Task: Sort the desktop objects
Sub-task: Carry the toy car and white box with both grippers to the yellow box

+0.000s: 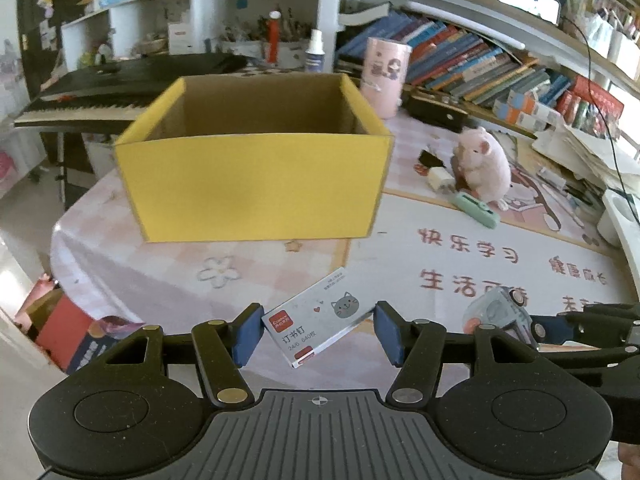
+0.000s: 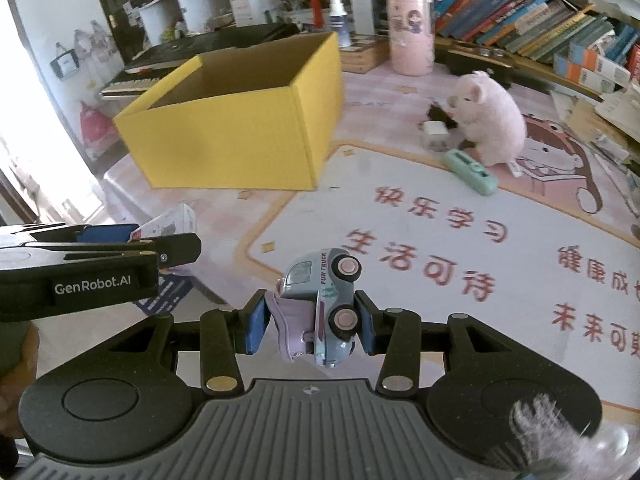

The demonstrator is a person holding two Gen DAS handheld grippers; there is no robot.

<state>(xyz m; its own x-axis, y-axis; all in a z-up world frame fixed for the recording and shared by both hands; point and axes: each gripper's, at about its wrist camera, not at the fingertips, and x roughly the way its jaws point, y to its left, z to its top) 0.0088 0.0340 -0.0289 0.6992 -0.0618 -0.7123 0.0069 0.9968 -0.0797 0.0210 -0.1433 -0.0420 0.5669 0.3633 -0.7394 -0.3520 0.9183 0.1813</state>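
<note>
My left gripper (image 1: 318, 330) is closed on a white staples box with a grey cat drawing (image 1: 316, 318), its blue pads touching both ends. A yellow cardboard box (image 1: 256, 184) stands open ahead of it on the pink desk mat. My right gripper (image 2: 310, 326) is shut on a pale blue toy truck (image 2: 324, 304), held on its side above the mat. The truck also shows in the left wrist view (image 1: 498, 312), at the right. The left gripper shows in the right wrist view (image 2: 100, 256), at the left, and the yellow box (image 2: 240, 136) beyond it.
A pink plush pig (image 2: 490, 118), a mint green case (image 2: 472, 170), a small white cube (image 2: 434, 130) and dark items lie at the back right. A pink canister (image 2: 412, 30), a spray bottle (image 2: 338, 12), books and a keyboard piano (image 1: 100, 92) line the back.
</note>
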